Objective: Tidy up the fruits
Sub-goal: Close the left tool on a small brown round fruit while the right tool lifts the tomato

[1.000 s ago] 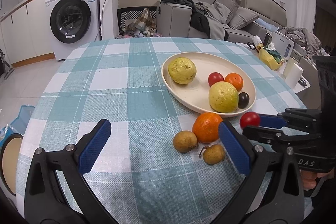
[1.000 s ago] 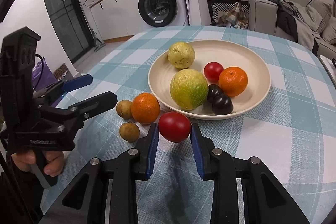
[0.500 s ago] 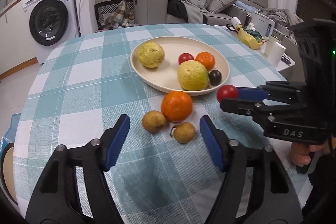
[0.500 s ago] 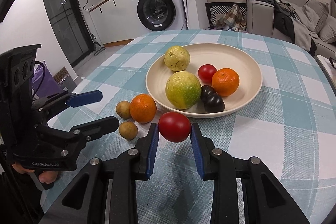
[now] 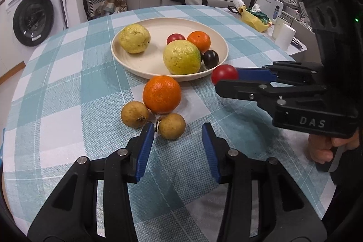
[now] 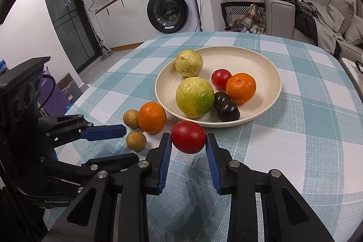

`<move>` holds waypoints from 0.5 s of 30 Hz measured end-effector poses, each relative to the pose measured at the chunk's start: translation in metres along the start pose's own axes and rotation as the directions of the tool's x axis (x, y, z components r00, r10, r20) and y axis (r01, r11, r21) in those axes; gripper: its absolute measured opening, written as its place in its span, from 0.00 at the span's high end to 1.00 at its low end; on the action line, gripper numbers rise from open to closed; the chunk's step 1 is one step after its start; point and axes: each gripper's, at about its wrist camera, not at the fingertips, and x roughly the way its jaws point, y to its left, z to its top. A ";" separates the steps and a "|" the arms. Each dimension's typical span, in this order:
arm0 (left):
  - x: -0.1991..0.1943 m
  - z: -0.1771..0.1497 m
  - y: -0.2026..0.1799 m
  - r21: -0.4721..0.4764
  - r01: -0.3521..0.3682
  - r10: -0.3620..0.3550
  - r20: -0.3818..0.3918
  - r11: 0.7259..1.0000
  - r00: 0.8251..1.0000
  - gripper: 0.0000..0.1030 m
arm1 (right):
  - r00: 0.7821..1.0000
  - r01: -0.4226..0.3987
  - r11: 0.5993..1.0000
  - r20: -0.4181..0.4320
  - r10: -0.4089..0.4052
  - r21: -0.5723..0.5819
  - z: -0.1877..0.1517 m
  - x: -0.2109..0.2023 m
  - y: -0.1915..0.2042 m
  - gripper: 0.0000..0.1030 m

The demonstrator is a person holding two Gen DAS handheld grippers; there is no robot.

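Nearby, orange (image 5: pixel 162 94) crowds 2 longans (image 5: pixel 171 125).

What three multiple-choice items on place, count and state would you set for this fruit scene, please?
1. Where do the two brown fruits lie?
A. In the plate
B. On the cloth, near the plate
C. On the sofa

2. How many oranges are in view?
A. One
B. Two
C. Four

3. What is the right gripper doing?
A. Gripping a red tomato
B. Standing open and empty
C. Gripping an orange

Key:
1 B, both rest on the checked cloth in front of the plate.
2 B, one sits in the plate and one on the cloth.
3 A, its blue pads press the tomato's two sides.
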 end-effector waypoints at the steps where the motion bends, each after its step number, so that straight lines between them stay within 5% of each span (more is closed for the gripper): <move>1: 0.003 0.000 0.001 -0.006 -0.004 0.004 -0.008 1.000 1.000 0.60 | 1.000 0.000 1.000 0.000 0.000 -0.001 0.000 0.000 0.000 0.69; 15: 0.018 0.005 0.010 -0.043 -0.005 0.004 -0.026 0.999 1.000 0.75 | 1.000 0.000 1.000 0.000 0.000 0.000 -0.001 -0.001 0.000 0.69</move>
